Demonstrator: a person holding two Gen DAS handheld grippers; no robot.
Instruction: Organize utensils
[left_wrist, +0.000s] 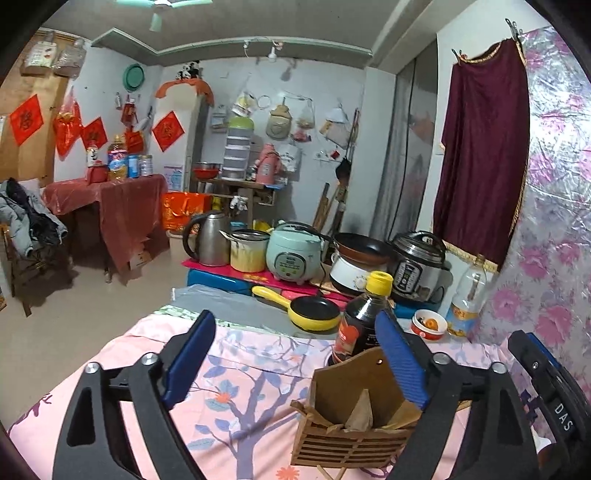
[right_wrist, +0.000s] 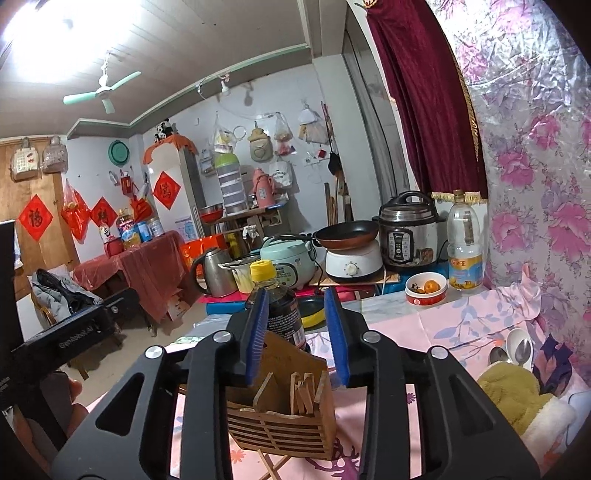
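The wooden utensil holder (right_wrist: 284, 424) sits low in the middle of the right wrist picture, and low and to the right in the left wrist picture (left_wrist: 351, 435). It stands on the pink flower cloth (left_wrist: 236, 387). It has slats in front and a tall back board. Flat wooden pieces stick up inside it. I cannot tell just what they are.

The right gripper (right_wrist: 297, 339) has its two blue fingers apart, with nothing between them but air. It hangs over the holder. The left gripper (left_wrist: 295, 362) is wide open too, with one finger in front of the holder's right side.

Some spoons (right_wrist: 517, 350) lie at the right edge of the right wrist picture, by a fuzzy yellow mitt (right_wrist: 517, 402). They look like the next things to put away.

I think the holder is light and stiff, so it could tip with a push. The dark sauce bottle (right_wrist: 280, 306) stands just behind it. The spoons look smooth and slippery. Grab one by the thin handle, in the middle.
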